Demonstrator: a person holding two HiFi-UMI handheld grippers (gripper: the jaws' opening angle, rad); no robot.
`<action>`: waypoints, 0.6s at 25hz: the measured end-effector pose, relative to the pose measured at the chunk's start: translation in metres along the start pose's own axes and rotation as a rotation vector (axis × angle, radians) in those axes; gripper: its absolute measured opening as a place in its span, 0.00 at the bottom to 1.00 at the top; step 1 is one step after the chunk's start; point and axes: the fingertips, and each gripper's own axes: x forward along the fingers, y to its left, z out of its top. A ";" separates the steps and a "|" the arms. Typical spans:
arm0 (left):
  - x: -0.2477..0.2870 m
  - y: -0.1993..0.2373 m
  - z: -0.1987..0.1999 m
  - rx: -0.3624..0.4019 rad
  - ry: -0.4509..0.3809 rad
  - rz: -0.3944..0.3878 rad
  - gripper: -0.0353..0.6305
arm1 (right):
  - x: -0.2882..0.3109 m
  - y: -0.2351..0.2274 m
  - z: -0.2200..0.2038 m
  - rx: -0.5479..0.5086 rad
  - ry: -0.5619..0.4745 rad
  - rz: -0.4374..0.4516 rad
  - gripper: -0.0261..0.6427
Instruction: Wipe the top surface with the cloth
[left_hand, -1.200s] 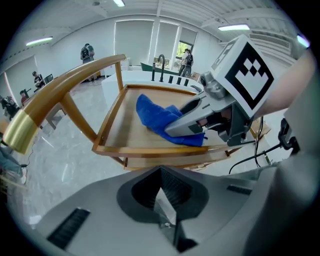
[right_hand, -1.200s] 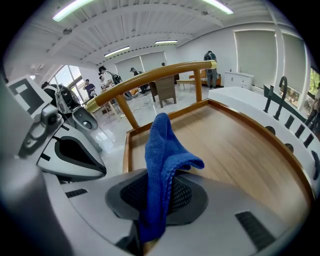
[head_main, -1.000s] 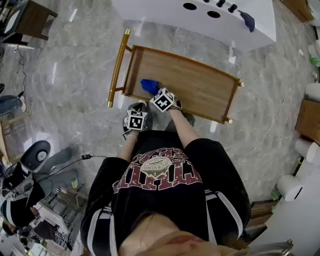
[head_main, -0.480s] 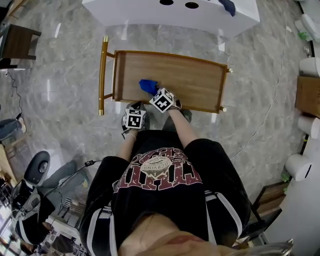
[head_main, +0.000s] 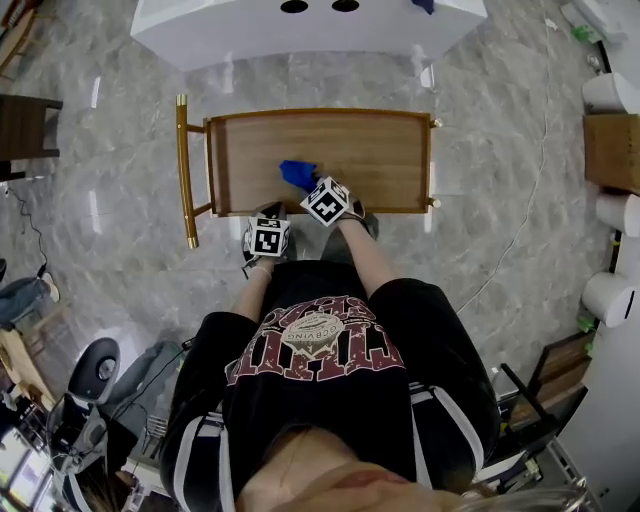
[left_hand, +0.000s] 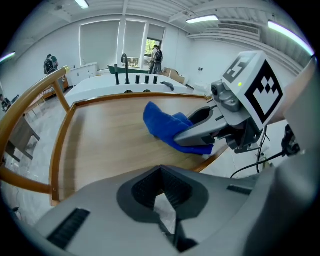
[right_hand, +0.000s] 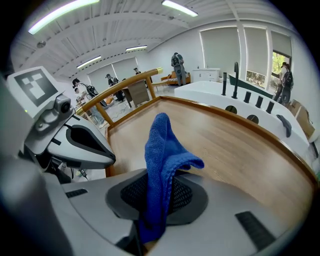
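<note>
A blue cloth (head_main: 297, 174) lies bunched on the wooden cart top (head_main: 370, 150), near its front rim and left of the middle. My right gripper (head_main: 305, 185) is shut on the cloth; in the right gripper view the cloth (right_hand: 160, 160) rises in a fold from between the jaws (right_hand: 157, 200) over the wood (right_hand: 235, 145). My left gripper (head_main: 272, 213) hangs just outside the front rim, left of the right one, shut and holding nothing (left_hand: 162, 200). From the left gripper view the cloth (left_hand: 162, 125) and the right gripper (left_hand: 215, 127) sit low over the top.
The cart has a raised wooden rim (head_main: 320, 113) and a gold handle bar (head_main: 184, 170) at its left end. A white counter (head_main: 300, 30) with round holes stands just beyond the cart. Grey marble floor (head_main: 520, 200) surrounds it; cardboard and white rolls (head_main: 610, 150) stand at the right.
The head view has swung, so the cart now lies square across the picture instead of tilted. Both grippers and the cloth keep nearly the same place on the cart.
</note>
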 end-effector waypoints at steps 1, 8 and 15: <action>0.003 -0.004 0.002 0.009 0.003 -0.006 0.12 | -0.003 -0.004 -0.004 0.011 -0.002 -0.007 0.16; 0.017 -0.031 0.019 0.079 0.011 -0.045 0.12 | -0.025 -0.027 -0.028 0.082 -0.011 -0.044 0.16; 0.029 -0.059 0.028 0.156 0.043 -0.102 0.12 | -0.044 -0.044 -0.049 0.150 -0.020 -0.077 0.16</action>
